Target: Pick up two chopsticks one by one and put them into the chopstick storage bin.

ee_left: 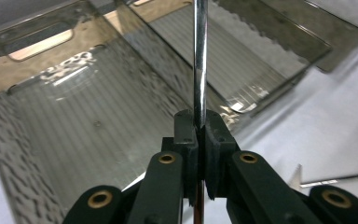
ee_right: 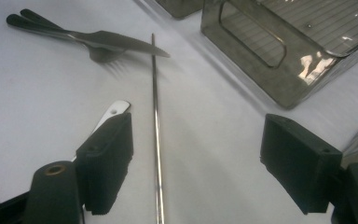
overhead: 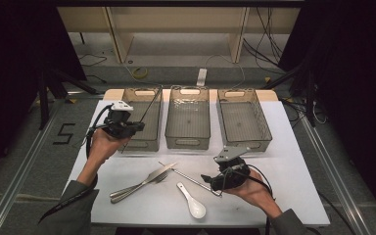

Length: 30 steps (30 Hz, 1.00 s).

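Left hand-held gripper (overhead: 138,126) raised, jaws clamped; right hand-held gripper (overhead: 206,178) low, jaws wide.

Grey floor (overhead: 29,161), wooden bench (overhead: 176,24) behind, black curtains (overhead: 10,58) flanking.

This looks like a lab or recording studio, not a home. A white table (overhead: 293,161) stands on a grey floor between metal rails (overhead: 22,166), with black curtains (overhead: 10,58) on both sides. Loose cables (overhead: 269,34) trail across the floor behind it, a taped number marks the floor (overhead: 64,133), and a bare wooden bench frame (overhead: 176,24) stands at the back.
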Each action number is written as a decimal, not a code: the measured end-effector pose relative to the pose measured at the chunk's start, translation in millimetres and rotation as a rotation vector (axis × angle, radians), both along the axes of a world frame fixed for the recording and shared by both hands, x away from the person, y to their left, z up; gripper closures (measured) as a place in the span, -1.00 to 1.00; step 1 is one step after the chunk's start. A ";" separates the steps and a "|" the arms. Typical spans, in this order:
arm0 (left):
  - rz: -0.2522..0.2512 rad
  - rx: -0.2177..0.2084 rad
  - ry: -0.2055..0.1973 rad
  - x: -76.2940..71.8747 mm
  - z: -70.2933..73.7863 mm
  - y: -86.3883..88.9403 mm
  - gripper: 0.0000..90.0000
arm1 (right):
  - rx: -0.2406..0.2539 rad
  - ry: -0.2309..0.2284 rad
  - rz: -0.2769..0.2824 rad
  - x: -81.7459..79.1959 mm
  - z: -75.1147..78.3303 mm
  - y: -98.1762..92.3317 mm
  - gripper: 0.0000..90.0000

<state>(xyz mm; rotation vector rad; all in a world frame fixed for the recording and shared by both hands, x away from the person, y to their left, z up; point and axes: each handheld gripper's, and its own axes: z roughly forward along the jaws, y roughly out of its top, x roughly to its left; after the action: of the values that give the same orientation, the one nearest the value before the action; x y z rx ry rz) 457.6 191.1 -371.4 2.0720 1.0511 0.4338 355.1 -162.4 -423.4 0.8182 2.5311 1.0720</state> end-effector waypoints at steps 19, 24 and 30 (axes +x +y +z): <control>0.130 0.025 0.024 62.9 -0.9 11.3 0.89 | -0.013 0.012 0.033 -6.8 -5.0 1.6 -0.42; 0.161 0.018 0.034 70.8 -8.4 16.9 0.89 | -0.017 0.013 0.037 -7.5 -5.9 1.6 -0.42; 0.201 0.019 0.057 78.1 -23.7 21.2 0.89 | -0.018 0.015 0.042 -7.7 -5.6 1.8 -0.42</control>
<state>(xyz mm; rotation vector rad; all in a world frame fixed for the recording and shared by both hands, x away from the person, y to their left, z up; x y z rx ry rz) 535.7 212.4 -395.1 2.0132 1.3004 0.4893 347.4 -160.6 -429.0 0.7739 2.5774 1.0589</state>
